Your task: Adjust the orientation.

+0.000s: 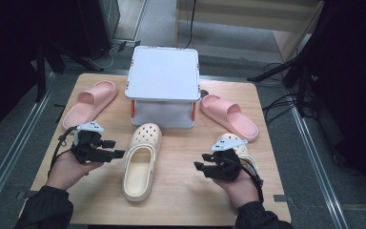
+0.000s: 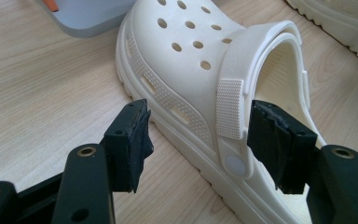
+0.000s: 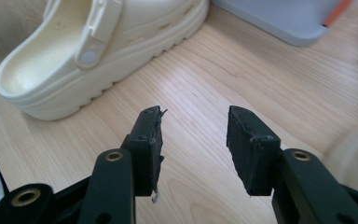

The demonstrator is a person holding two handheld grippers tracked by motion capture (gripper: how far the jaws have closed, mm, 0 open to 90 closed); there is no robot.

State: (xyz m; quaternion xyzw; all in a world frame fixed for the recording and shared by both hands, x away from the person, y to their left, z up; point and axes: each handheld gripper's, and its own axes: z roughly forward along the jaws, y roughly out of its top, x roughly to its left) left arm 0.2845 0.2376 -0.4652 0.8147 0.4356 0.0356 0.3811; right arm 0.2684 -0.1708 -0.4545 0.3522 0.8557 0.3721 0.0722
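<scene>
Four shoes out on the wooden table, plus a grey box at the back middle. Two pink slides: one left of the box, the other right of it. Two cream clogs: one front and centre just before the box, toe toward it, heel opening toward the person; the second mostly tucked behind the right hand.

Left gripper just beside the middle clog's left side, jaws spread wide. Seen from its own camera, the clog lying right ahead, its strap and rivet level with the jaw tips, pads clear of the rubber, nothing pinched.

Right gripper off to the clog's right, pointing toward it across bare wood, jaws parted with only tabletop between them. From its camera, the same clog further off at upper left, side-on, and a corner of the box at upper right.

Both hands resting low near the front edge, dark sleeves at the bottom.
</scene>
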